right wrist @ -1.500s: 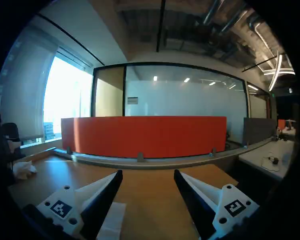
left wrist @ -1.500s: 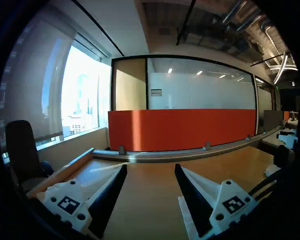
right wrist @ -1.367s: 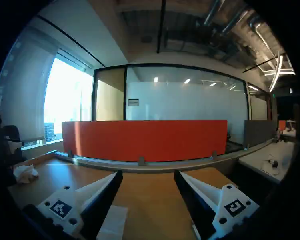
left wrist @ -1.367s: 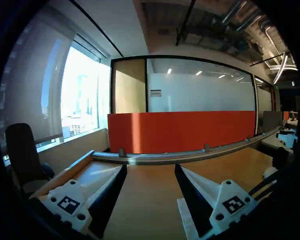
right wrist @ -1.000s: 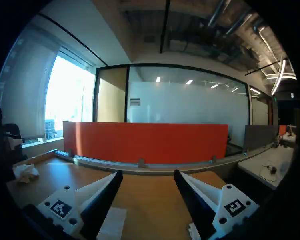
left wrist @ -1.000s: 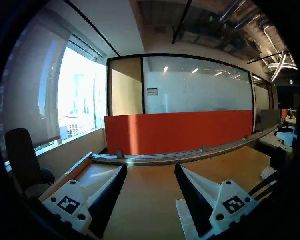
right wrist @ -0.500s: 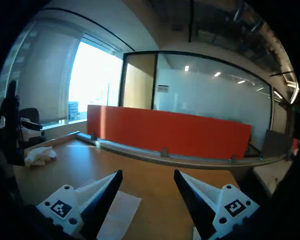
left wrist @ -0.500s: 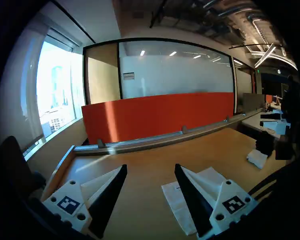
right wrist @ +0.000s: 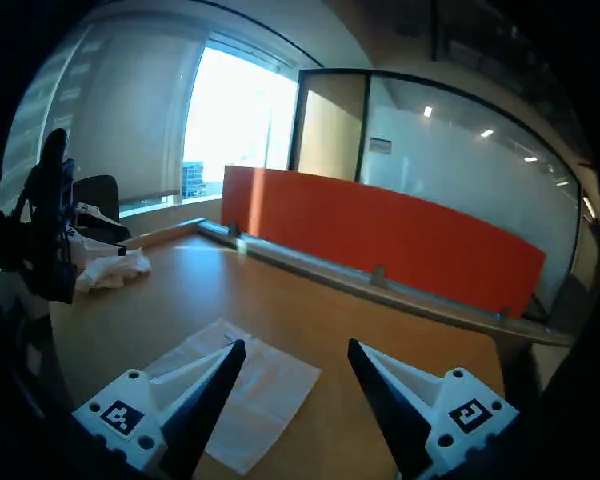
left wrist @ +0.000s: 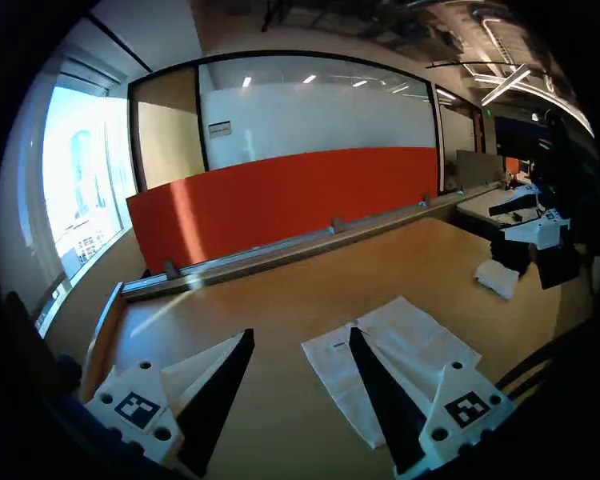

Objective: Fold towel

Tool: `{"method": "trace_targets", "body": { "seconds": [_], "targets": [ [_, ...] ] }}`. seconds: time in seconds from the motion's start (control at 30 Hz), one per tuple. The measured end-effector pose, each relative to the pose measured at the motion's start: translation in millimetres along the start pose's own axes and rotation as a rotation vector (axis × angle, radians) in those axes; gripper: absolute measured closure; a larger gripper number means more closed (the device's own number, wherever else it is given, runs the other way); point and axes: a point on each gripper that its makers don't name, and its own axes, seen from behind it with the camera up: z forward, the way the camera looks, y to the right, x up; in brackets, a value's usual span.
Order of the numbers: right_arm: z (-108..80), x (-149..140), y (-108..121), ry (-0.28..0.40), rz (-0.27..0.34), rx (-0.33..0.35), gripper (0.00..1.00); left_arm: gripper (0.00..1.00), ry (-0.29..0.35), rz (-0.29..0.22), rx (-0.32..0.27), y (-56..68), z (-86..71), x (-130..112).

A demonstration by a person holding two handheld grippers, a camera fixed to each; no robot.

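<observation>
Left gripper [left wrist: 300, 334]: held over table [left wrist: 300, 284], tipped down toward it, fingers wide apart, nothing between them. Towel [left wrist: 404, 344]: white, spread flat on the table, partly behind that gripper's right finger. Crumpled cloth [right wrist: 112, 270]: at the table's left in the right gripper view, well apart from the towel [right wrist: 272, 384]. Right gripper [right wrist: 295, 346]: held over the table, fingers wide apart, empty; towel behind its left finger.

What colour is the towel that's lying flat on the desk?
The towel is plain white, seen best in the left gripper view.
</observation>
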Motion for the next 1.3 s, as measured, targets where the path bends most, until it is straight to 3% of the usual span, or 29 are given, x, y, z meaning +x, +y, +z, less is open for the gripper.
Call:
{"method": "trace_targets", "body": {
  "seconds": [0.4,0.73,1.3],
  "targets": [
    [5.3,-25,-9,-0.058,-0.019,0.039,0.00,0.12,-0.057,0.013,-0.081,26.0,8.7,-28],
    [11.4,-73,-13,-0.118,-0.001,0.051,0.00,0.12,-0.113,0.007,-0.129,54.6,22.8,-71],
    [27.1,-158,-39,-0.249,-0.017,0.114,0.00,0.12,-0.251,0.027,-0.186,84.6,39.9,-151]
  ]
}}
